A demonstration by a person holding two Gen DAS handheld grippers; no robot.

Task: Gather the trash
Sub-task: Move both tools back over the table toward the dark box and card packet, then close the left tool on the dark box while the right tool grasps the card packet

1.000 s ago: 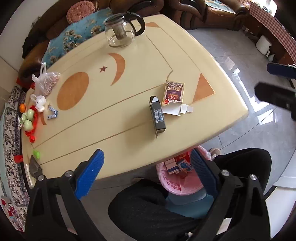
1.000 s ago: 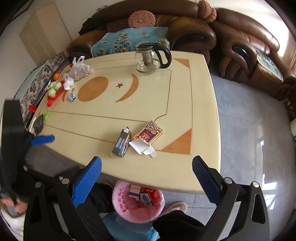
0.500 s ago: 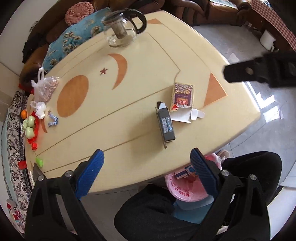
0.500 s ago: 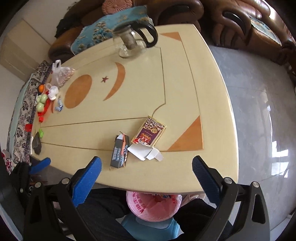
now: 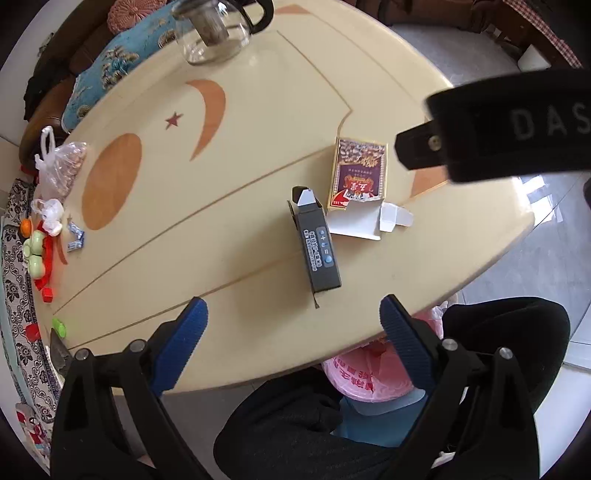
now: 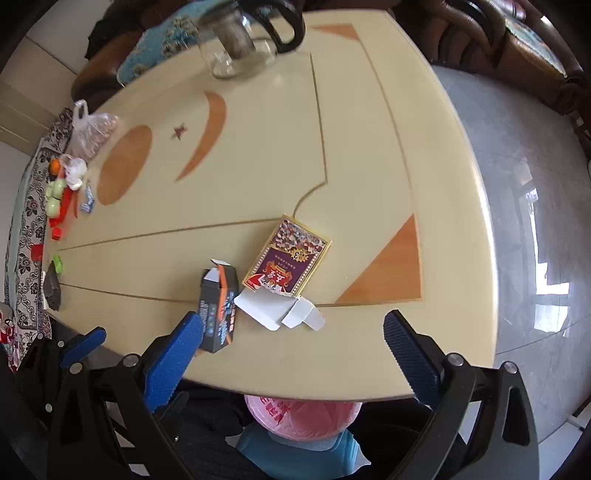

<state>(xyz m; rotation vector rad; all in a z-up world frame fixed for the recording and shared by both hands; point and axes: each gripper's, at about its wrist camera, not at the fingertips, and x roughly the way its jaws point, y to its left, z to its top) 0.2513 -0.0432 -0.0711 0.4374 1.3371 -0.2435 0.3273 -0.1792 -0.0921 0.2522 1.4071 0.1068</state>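
Two empty cartons lie near the front edge of the cream table [image 5: 258,147]: a black box [image 5: 318,251] with an open flap, and a purple and gold box [image 5: 357,173] with a torn white flap. Both show in the right wrist view, black box [image 6: 218,310] and purple box [image 6: 288,258]. My left gripper [image 5: 293,332] is open and empty, just short of the black box. My right gripper [image 6: 293,350] is open and empty above the table edge, near both boxes. A bin with a pink bag [image 5: 369,373] sits under the edge, also in the right wrist view [image 6: 303,417].
A glass teapot [image 5: 214,33] stands at the far side. A plastic bag [image 5: 61,166], small fruits and wrappers [image 5: 40,243] lie at the left edge. The right gripper's body [image 5: 509,129] crosses the left view. Sofas [image 6: 498,33] stand behind the table. My legs are below it.
Both grippers have moved forward and lower toward the two boxes. The right gripper's body has come in over the table in the left view. The boxes have not moved.
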